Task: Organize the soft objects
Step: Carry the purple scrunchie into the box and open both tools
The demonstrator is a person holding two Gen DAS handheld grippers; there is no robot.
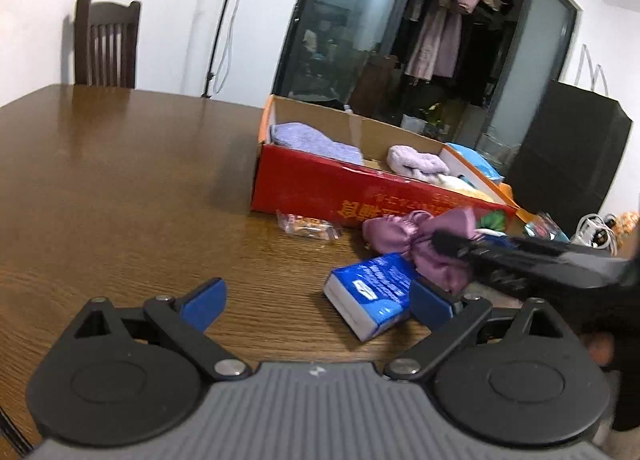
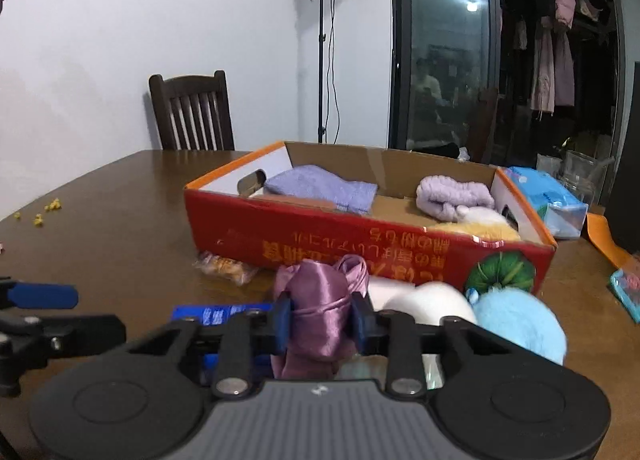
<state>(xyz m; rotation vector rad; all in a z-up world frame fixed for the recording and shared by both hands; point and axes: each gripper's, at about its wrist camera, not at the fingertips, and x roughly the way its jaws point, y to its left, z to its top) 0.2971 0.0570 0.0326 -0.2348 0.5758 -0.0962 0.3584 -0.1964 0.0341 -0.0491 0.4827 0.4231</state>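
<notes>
1. Right wrist view: the right gripper [image 2: 320, 320] is clamped on a purple satin bow [image 2: 320, 300], one blue pad on each side of its gathered middle.
2. The bow sits just in front of the red box [image 2: 360, 248], low over the table [image 2: 120, 212].
3. The box holds a lavender towel [image 2: 320, 184] at its left end and a rolled lilac cloth [image 2: 452, 192] with a yellow plush [image 2: 476, 230] at its right end.
4. A white plush [image 2: 424, 300] and a light-blue plush [image 2: 520, 324] lie right of the bow, against the box front.
5. Left wrist view: the left gripper [image 1: 316, 300] is spread wide and holds nothing; its right pad is beside a blue packet [image 1: 372, 296].
6. A snack wrapper [image 1: 308, 225] lies at the box front, left of the bow.
</notes>
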